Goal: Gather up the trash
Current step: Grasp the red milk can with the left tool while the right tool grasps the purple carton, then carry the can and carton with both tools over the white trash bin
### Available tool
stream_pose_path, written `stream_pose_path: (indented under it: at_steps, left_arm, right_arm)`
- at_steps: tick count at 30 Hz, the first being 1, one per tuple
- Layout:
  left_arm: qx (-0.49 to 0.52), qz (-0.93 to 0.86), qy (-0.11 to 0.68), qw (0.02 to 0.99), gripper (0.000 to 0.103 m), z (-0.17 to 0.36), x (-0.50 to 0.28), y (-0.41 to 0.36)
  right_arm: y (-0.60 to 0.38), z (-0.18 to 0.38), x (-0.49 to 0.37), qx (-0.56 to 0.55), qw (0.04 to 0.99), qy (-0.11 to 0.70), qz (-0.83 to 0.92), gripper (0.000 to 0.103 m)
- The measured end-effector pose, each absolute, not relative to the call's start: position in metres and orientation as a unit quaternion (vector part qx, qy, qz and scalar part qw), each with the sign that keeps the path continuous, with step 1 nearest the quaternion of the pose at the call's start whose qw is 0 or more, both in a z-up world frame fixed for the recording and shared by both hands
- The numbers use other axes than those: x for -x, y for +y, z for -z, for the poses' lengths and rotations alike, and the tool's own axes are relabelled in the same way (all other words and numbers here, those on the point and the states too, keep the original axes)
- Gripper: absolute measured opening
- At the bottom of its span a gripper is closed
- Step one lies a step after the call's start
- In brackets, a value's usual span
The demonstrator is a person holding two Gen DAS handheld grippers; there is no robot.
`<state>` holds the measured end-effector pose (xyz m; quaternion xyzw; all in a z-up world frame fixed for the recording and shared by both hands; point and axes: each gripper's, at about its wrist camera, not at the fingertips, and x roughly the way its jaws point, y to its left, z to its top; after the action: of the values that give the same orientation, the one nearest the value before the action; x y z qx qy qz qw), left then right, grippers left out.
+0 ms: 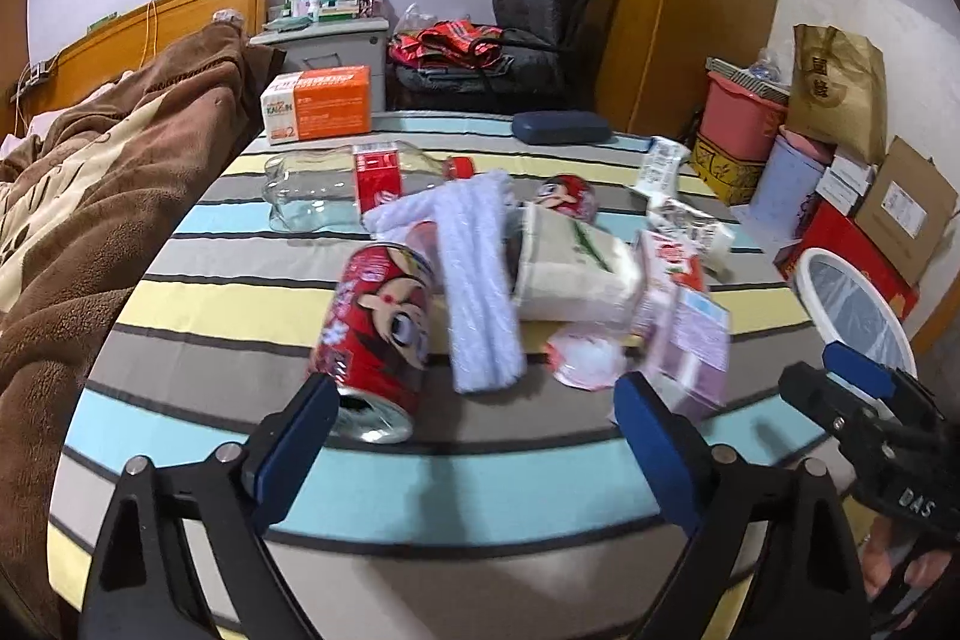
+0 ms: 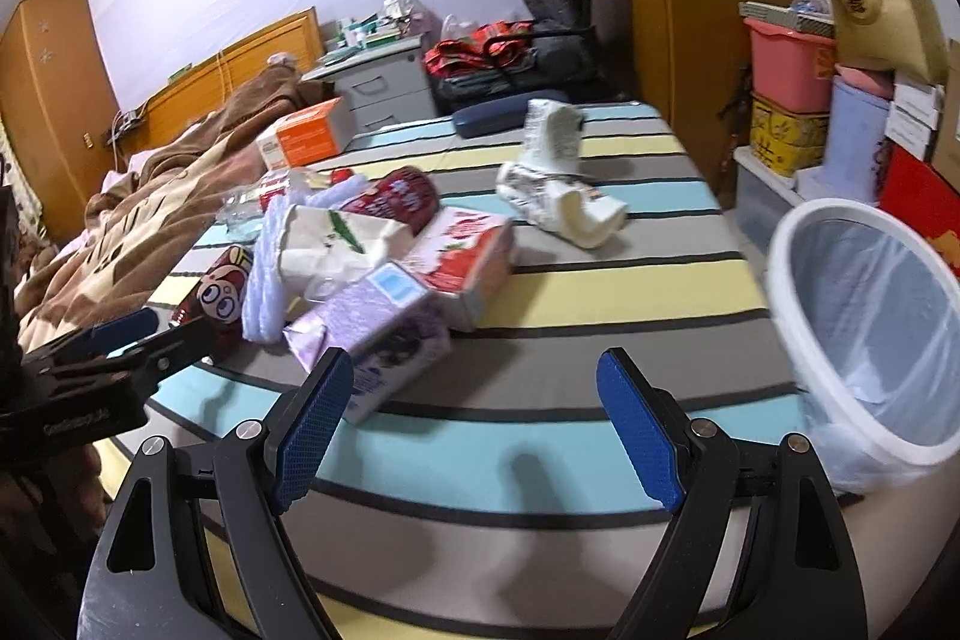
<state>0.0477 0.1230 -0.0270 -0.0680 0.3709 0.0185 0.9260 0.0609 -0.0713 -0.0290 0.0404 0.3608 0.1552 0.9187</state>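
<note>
The left gripper [image 1: 474, 424] is held low over the striped bed [image 1: 420, 478], jaws spread and empty; the right gripper [image 2: 474, 418] likewise (also empty). Beyond, a red can [image 1: 378, 334] and purple carton [image 2: 384, 334] are heaped together; the bin [image 2: 870, 328] stands right.

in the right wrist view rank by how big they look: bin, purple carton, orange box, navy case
1. bin, largest, though it is nearest the camera
2. purple carton
3. orange box and navy case look about alike; both lie far back, so their order is unsure
</note>
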Motion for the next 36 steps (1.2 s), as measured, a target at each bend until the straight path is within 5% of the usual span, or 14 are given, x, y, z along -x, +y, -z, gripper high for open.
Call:
stream_pose_path:
  at_steps: [11,20,24,27,31,36]
  left_arm:
    - [0.077,-0.035,0.384,0.919,0.085,0.035,-0.073,0.166]
    - [0.088,-0.017,0.423,0.901,0.069,0.059,-0.095,0.174]
    - [0.093,-0.014,0.437,0.895,0.06,0.066,-0.098,0.174]
    - [0.092,-0.014,0.44,0.893,0.054,0.066,-0.099,0.173]
    - [0.097,-0.01,0.438,0.894,0.054,0.065,-0.099,0.171]
    - [0.106,-0.004,0.432,0.896,0.054,0.064,-0.095,0.171]
  right_arm:
    - [-0.036,0.027,-0.081,-0.066,0.906,0.377,-0.183,0.084]
    - [-0.02,0.041,-0.093,-0.059,0.894,0.416,-0.155,0.079]
    - [-0.02,0.041,-0.094,-0.063,0.893,0.419,-0.15,0.072]
    - [-0.019,0.037,-0.091,-0.055,0.896,0.414,-0.151,0.058]
    - [-0.017,0.034,-0.086,-0.046,0.899,0.406,-0.155,0.047]
    - [-0.021,0.034,-0.086,-0.042,0.904,0.398,-0.151,0.045]
